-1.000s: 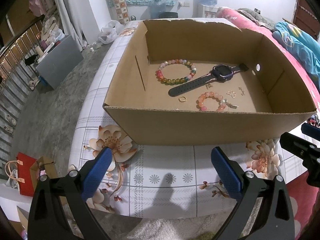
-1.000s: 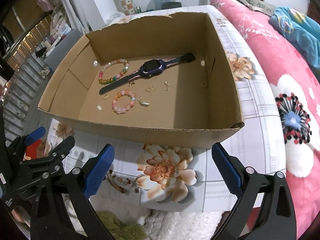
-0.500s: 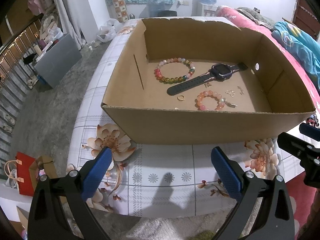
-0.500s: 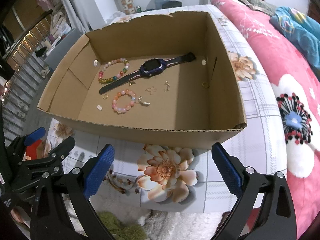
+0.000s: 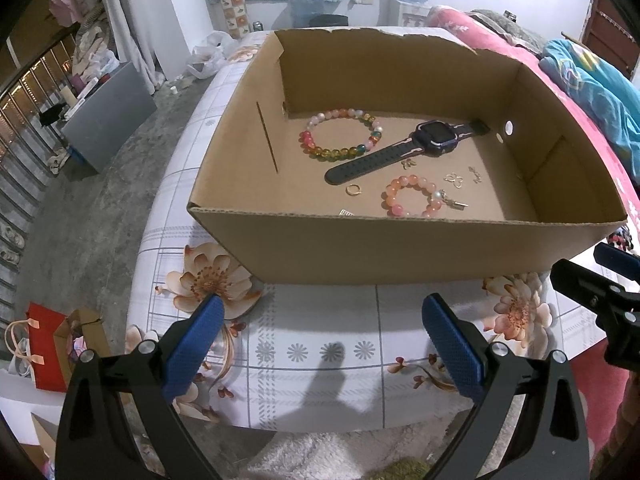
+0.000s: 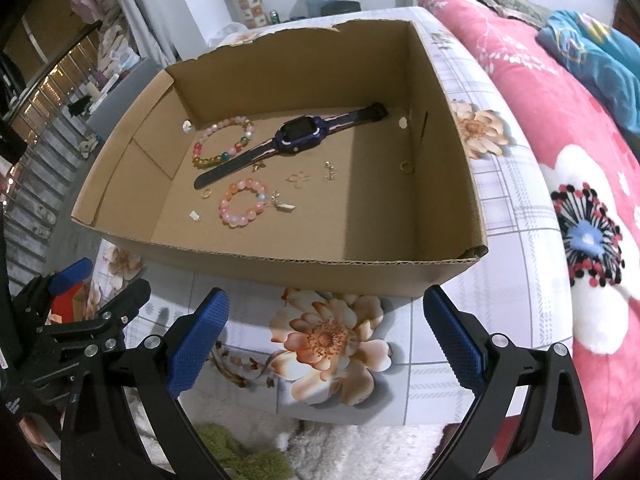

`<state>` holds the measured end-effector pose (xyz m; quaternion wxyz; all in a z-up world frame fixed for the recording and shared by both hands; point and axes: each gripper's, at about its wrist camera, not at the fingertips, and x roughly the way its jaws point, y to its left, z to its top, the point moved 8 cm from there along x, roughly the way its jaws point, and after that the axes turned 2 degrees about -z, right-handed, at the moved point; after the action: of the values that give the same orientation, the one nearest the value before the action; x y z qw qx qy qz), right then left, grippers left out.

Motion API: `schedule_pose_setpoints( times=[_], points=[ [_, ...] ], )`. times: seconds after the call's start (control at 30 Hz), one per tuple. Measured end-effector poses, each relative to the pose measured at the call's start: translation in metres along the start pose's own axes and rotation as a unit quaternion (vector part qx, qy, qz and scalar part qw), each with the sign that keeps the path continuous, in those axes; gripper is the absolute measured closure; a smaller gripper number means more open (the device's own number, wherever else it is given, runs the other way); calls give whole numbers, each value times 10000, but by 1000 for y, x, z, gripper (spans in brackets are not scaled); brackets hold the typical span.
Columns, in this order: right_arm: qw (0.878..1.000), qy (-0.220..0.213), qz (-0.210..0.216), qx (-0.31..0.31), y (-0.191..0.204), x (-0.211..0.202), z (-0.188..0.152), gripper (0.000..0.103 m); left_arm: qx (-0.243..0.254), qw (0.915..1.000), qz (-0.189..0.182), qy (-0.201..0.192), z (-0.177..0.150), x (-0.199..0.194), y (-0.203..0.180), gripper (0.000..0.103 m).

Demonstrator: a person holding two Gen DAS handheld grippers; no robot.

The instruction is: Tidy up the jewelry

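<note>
Your left claw (image 5: 320,340) and right claw (image 6: 326,334) both hang spread wide and empty over the floral-cloth table (image 5: 320,344), just short of the cardboard box (image 5: 400,248). Inside on the box floor: multicolor bead bracelet (image 5: 340,136), dark smartwatch (image 5: 434,136) beside it, pink bead bracelet (image 5: 412,196), gold ring (image 5: 353,189), small gold charms (image 5: 454,179) nearby.

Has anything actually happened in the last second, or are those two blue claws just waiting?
Hardly anything. Both cameras drifted slightly. The left gripper and right gripper stayed open and empty, short of the cardboard box. The watch and bracelets stayed put.
</note>
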<state>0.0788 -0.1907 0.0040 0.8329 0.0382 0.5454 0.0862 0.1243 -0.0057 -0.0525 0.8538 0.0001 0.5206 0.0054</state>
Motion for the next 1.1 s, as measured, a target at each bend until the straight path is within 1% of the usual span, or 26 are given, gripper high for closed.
schedule_pose_setpoints(
  times=[1.1],
  points=[
    [10000, 4, -2, 9, 0, 1, 1, 9, -1, 10000, -14, 7, 0, -1, -2, 6]
  ],
)
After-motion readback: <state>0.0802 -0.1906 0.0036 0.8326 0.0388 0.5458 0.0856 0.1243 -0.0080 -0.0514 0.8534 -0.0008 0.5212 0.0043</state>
